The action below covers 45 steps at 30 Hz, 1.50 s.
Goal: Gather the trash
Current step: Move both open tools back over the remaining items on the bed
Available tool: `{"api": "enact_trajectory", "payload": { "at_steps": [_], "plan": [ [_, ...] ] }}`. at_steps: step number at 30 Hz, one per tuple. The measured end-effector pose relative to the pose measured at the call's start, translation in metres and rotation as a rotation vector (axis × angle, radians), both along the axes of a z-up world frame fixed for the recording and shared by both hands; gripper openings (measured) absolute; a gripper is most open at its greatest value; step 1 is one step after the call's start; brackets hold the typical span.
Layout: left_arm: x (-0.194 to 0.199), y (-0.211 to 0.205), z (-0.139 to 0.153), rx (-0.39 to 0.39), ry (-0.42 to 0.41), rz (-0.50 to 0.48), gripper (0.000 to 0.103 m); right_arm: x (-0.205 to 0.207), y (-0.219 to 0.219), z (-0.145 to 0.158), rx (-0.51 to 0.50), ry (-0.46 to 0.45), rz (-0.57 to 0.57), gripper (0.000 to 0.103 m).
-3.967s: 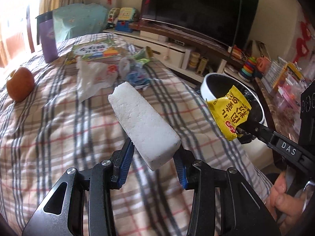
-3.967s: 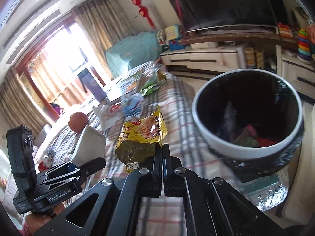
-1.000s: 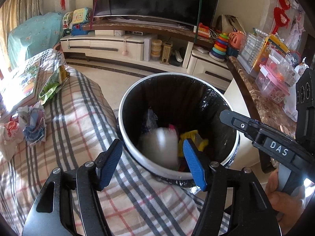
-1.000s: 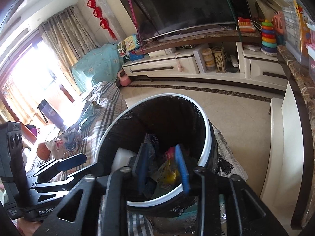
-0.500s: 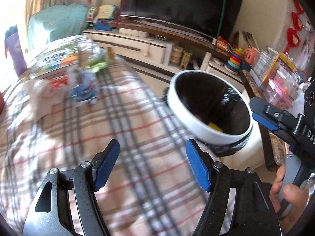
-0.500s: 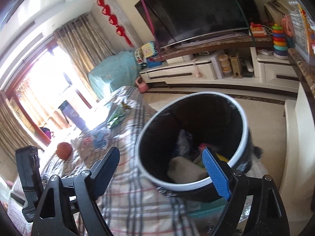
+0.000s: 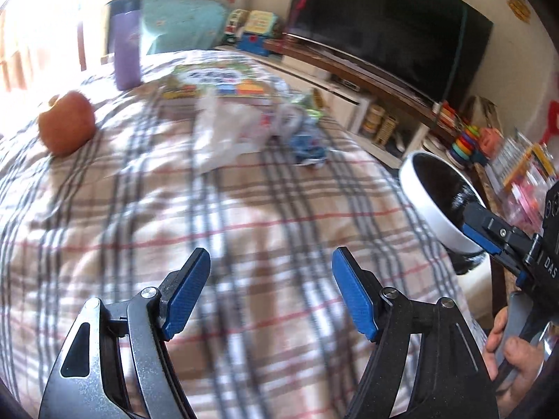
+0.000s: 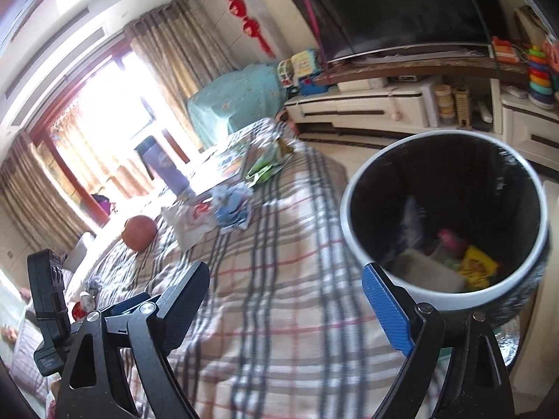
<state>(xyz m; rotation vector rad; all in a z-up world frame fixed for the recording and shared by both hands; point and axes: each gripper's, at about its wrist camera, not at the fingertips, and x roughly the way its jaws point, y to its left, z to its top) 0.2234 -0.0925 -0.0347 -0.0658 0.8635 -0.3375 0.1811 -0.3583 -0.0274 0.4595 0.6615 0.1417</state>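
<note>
**Both grippers empty, heading back to the table litter**

Left wrist view: left gripper point(image 7: 270, 289) has blue pads spread wide with nothing between them; its jaws have just been opening further. Bare checked cloth on the table point(image 7: 244, 209) shows through the gap. Ahead of the fingertips and slightly left lies the crumpled white plastic bag point(image 7: 223, 132); straight ahead, further out, is the scrunched blue-and-white wrapper point(image 7: 307, 146). The round orange fruit point(image 7: 66, 127) sits far left of the fingers, not trash by the look of it. The white-rimmed black-lined bin point(image 7: 436, 202) is off to the right, with the right gripper's tip in front of it.

Right wrist view: right gripper point(image 8: 286, 296) is gaping, holding nothing; the bin rim point(image 8: 349, 216) sits just beyond its right finger. Inside lie a white foam block point(image 8: 426, 272) and a yellow snack packet point(image 8: 477, 269).

Likely next step: pick the remaining litter. Come in low over the bag, keep the jaws wide, and pinch a bunched fold rather than a flat edge. The frames are blurred, so slow down before closing.
</note>
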Motion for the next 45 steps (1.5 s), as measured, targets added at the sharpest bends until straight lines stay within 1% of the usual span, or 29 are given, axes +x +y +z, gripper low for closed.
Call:
{"api": "enact_trajectory", "payload": {
  "at_steps": [2, 8, 11, 13, 15, 17, 19, 23, 26, 28, 33, 36, 37, 39, 40, 41, 43, 45],
  "plan": [
    [0.003, 0.010, -0.003, -0.001, 0.007, 0.021, 0.074, 0.005, 0.010, -0.002, -0.010, 0.004, 0.005, 0.094],
    [0.009, 0.034, -0.009, 0.000, 0.024, 0.056, 0.075, 0.017, 0.037, -0.008, -0.051, -0.002, 0.050, 0.094],
    [0.014, 0.041, -0.012, 0.004, 0.032, 0.064, 0.076, 0.023, 0.045, -0.012, -0.052, 0.001, 0.075, 0.094],
    [0.018, 0.044, -0.013, 0.011, 0.038, 0.068, 0.077, 0.028, 0.049, -0.015, -0.054, 0.002, 0.083, 0.094],
    [0.025, 0.045, -0.016, 0.028, 0.050, 0.072, 0.078, 0.037, 0.054, -0.018, -0.049, 0.023, 0.103, 0.094],
    [0.031, 0.046, -0.018, 0.035, 0.056, 0.074, 0.078, 0.046, 0.057, -0.019, -0.068, 0.046, 0.112, 0.094],
    [0.039, 0.045, -0.020, 0.035, 0.061, 0.073, 0.078, 0.054, 0.059, -0.020, -0.087, 0.059, 0.109, 0.094],
    [0.055, 0.043, -0.021, 0.028, 0.068, 0.077, 0.079, 0.069, 0.059, -0.021, -0.091, 0.066, 0.105, 0.094],
    [0.065, 0.041, -0.018, 0.019, 0.053, 0.076, 0.079, 0.081, 0.061, -0.023, -0.084, 0.076, 0.119, 0.094],
    [0.073, 0.038, -0.016, 0.019, 0.028, 0.077, 0.079, 0.087, 0.063, -0.024, -0.084, 0.073, 0.133, 0.094],
    [0.095, 0.028, -0.019, 0.016, 0.009, 0.058, 0.079, 0.101, 0.069, -0.027, -0.081, 0.062, 0.159, 0.093],
    [0.107, 0.019, -0.020, 0.035, -0.010, 0.041, 0.078, 0.108, 0.070, -0.026, -0.086, 0.059, 0.160, 0.088],
    [0.111, 0.017, -0.021, 0.038, -0.016, 0.033, 0.077, 0.110, 0.070, -0.026, -0.088, 0.057, 0.162, 0.087],
    [0.116, 0.014, -0.023, 0.039, -0.015, 0.026, 0.059, 0.114, 0.071, -0.026, -0.096, 0.059, 0.160, 0.086],
    [0.120, 0.014, -0.025, 0.030, 0.002, 0.015, 0.038, 0.116, 0.072, -0.027, -0.097, 0.062, 0.160, 0.085],
    [0.122, 0.016, -0.027, 0.018, 0.019, 0.007, 0.026, 0.119, 0.073, -0.028, -0.098, 0.066, 0.160, 0.083],
    [0.121, 0.021, -0.027, -0.006, 0.021, 0.008, 0.024, 0.123, 0.074, -0.029, -0.102, 0.074, 0.163, 0.082],
    [0.117, 0.023, -0.024, -0.011, 0.012, 0.009, 0.023, 0.128, 0.077, -0.029, -0.109, 0.078, 0.167, 0.081]
  ]
}}
